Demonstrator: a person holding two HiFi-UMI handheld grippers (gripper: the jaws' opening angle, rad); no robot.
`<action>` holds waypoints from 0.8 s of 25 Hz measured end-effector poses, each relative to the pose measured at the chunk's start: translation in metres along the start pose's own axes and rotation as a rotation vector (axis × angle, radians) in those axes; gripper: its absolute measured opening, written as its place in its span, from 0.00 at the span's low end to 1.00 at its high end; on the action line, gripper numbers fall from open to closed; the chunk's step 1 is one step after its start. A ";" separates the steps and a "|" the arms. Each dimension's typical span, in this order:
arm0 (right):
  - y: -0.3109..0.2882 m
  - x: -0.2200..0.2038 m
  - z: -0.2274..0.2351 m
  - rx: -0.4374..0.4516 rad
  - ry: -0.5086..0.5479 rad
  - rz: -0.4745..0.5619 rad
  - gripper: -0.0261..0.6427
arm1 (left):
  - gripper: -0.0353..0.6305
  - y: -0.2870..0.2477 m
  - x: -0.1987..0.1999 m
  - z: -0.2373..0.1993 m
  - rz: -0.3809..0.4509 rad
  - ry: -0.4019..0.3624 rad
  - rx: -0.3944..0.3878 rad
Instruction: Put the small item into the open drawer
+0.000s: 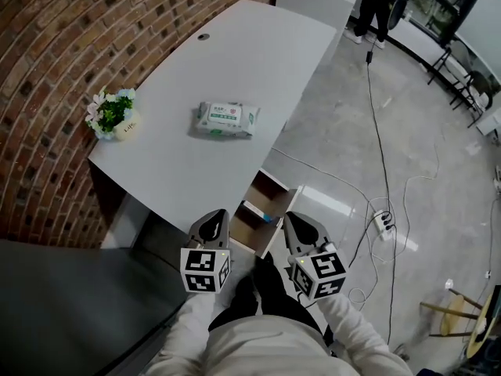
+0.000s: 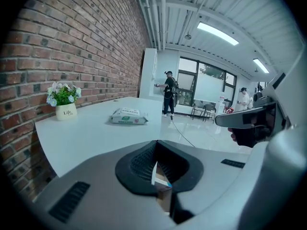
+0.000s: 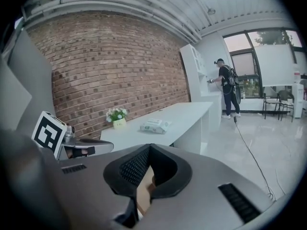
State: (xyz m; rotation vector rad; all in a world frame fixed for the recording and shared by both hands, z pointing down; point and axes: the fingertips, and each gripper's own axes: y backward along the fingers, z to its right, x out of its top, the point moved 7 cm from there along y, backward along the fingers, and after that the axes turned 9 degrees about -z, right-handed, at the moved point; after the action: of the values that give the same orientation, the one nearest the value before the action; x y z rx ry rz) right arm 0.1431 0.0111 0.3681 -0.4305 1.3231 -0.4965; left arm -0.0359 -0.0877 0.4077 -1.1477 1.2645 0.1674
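A white-and-green pack of wet wipes (image 1: 227, 120) (image 2: 127, 116) (image 3: 154, 125) lies flat in the middle of the white desk (image 1: 258, 53). Below the desk's near edge a wooden drawer (image 1: 264, 202) stands pulled out, with something blue and white inside. My left gripper (image 1: 213, 218) (image 2: 156, 142) hovers just left of the drawer, its jaws shut and empty. My right gripper (image 1: 297, 221) (image 3: 149, 146) hangs just right of the drawer, also shut with nothing in it. Both are well short of the pack.
A small flower pot (image 1: 113, 117) (image 2: 63, 110) stands at the desk's left corner against the brick wall. Cables and a power strip (image 1: 383, 222) lie on the floor to the right. A person (image 1: 377, 6) stands at the far end, and a wooden stool (image 1: 462, 312) stands at lower right.
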 end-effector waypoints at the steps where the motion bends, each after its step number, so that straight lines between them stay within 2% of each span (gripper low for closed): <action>1: 0.003 0.000 0.000 -0.002 -0.001 0.004 0.08 | 0.08 0.001 0.000 0.001 0.002 -0.002 -0.001; 20: 0.028 -0.003 -0.010 -0.010 -0.015 0.043 0.08 | 0.08 0.022 0.000 0.007 0.028 -0.026 -0.007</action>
State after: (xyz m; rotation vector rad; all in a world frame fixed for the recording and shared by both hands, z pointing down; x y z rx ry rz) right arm 0.1358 0.0355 0.3528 -0.4124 1.3186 -0.4506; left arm -0.0458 -0.0714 0.3938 -1.1306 1.2583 0.2068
